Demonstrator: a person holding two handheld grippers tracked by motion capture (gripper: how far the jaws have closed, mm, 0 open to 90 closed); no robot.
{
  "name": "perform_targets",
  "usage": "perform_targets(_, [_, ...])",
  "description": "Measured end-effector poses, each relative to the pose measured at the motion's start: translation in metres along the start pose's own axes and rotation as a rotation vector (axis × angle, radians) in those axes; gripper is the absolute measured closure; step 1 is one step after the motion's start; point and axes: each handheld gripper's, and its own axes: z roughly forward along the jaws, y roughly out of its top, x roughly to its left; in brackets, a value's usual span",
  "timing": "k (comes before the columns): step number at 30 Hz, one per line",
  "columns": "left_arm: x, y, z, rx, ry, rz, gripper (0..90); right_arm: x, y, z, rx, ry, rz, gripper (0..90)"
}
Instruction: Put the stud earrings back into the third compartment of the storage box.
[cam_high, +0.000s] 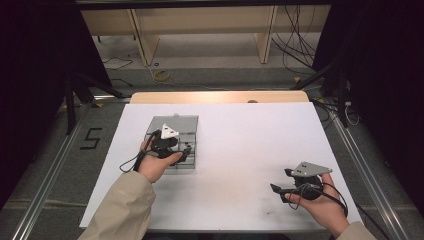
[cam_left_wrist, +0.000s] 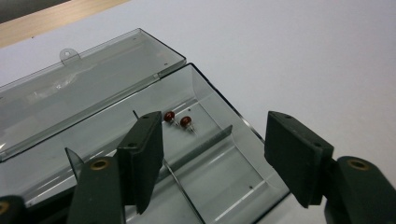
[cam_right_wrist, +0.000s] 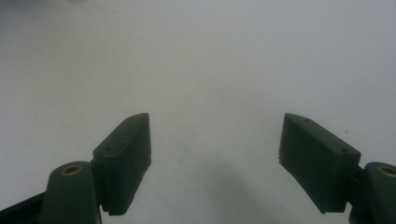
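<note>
Grey floor (cam_high: 50, 165), loose cables (cam_high: 300, 45), pale wooden shelving (cam_high: 200, 30), black side curtains (cam_high: 30, 60)

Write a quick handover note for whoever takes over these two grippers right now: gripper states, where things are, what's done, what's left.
Left gripper: open, nothing between the jaws, over the clear plastic box.
Right gripper: open, holding nothing, over bare white table at the right.
Things: box lid lies flat open; two small red beads sit in one compartment.
Done: apparently the beads are in the box.
Left: probably closing the lid.
</note>
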Motion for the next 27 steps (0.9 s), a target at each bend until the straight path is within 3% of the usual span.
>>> perform_targets(10, [-0.005, -0.013, -0.025, -0.043, -0.011, 0.033, 30.3, 0.000, 0.000, 0.001, 0.000, 0.002, 0.003, 26.1])
perform_targets(21, [-0.017, -0.027, -0.039, -0.065, -0.028, 0.134, 28.2, 0.000, 0.000, 0.000, -0.001, 0.006, -0.001, 26.1])
perform_targets(27, [-0.013, -0.040, -0.049, -0.058, -0.034, 0.145, 27.8, 0.000, 0.001, -0.002, -0.008, 0.001, -0.002, 26.1])
